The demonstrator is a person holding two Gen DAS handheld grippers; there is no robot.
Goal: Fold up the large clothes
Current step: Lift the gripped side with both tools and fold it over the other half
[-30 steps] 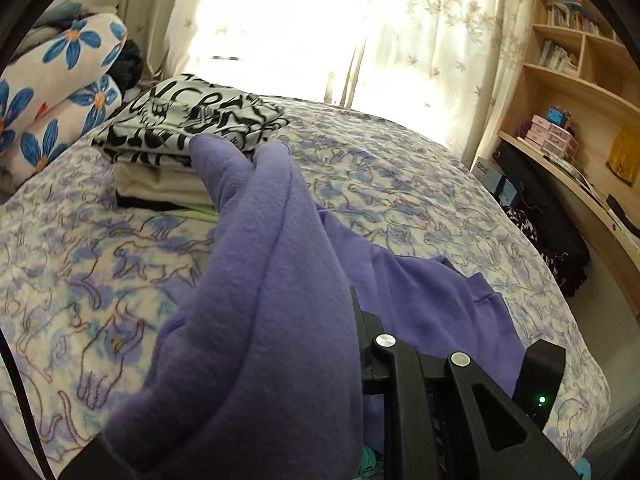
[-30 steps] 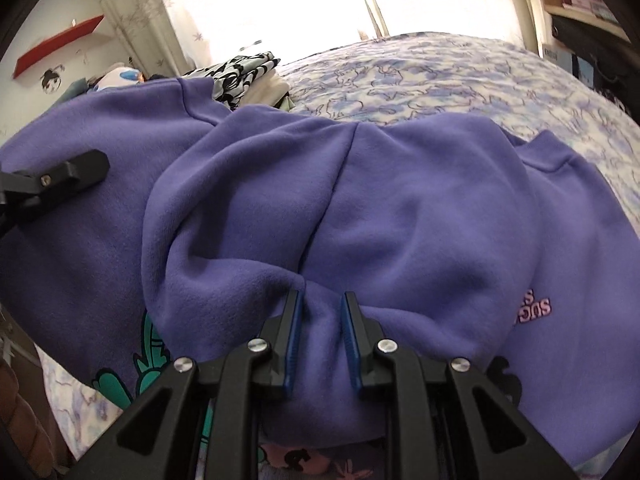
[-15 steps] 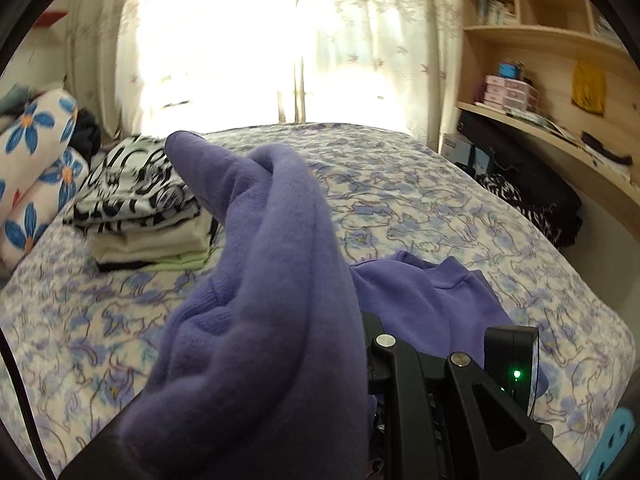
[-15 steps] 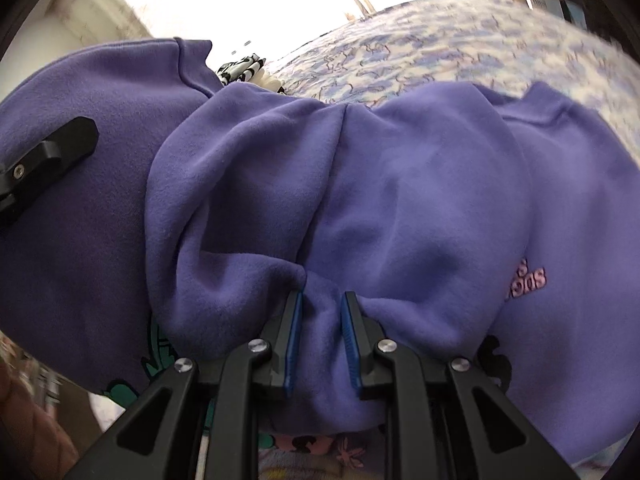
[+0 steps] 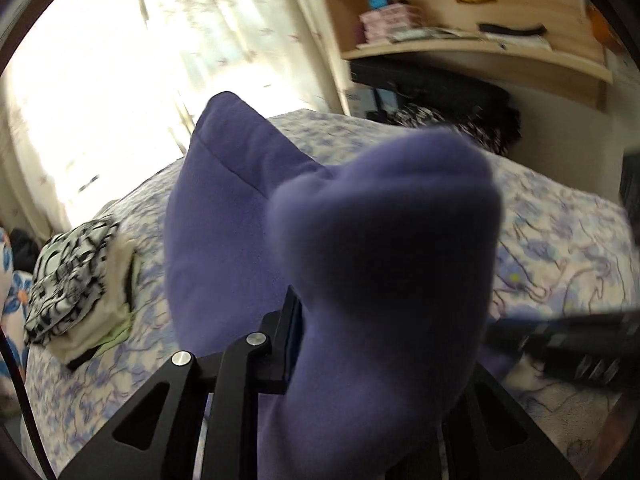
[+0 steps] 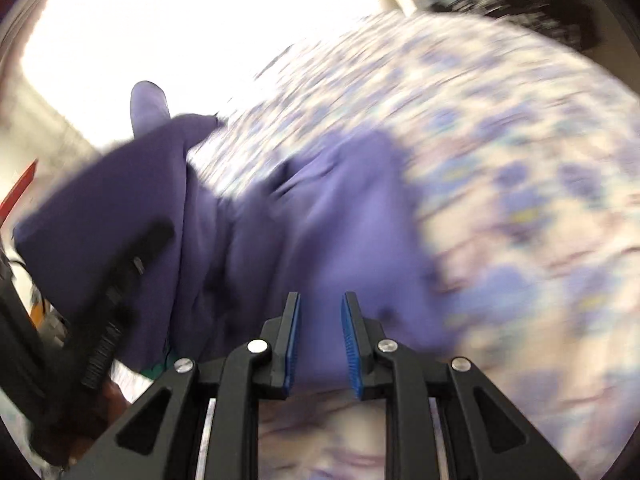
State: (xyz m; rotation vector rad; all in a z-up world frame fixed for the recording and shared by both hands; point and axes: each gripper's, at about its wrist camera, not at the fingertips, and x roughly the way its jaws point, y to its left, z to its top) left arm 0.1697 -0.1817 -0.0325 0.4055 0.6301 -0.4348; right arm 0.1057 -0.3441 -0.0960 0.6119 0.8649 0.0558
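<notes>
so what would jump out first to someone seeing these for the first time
A bulky purple fleece sweatshirt fills the middle of the left wrist view, bunched in the left gripper, whose jaws are easing open with the cloth between them. Behind it lies a bed with a blue floral sheet, a folded stack topped by black-and-white patterned cloth at its left edge. The right gripper also pinches the purple fabric.

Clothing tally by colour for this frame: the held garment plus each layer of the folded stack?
purple sweatshirt: 1
black-and-white patterned layer: 1
cream layer: 1
black layer: 1
light green layer: 1
Total: 5
</notes>
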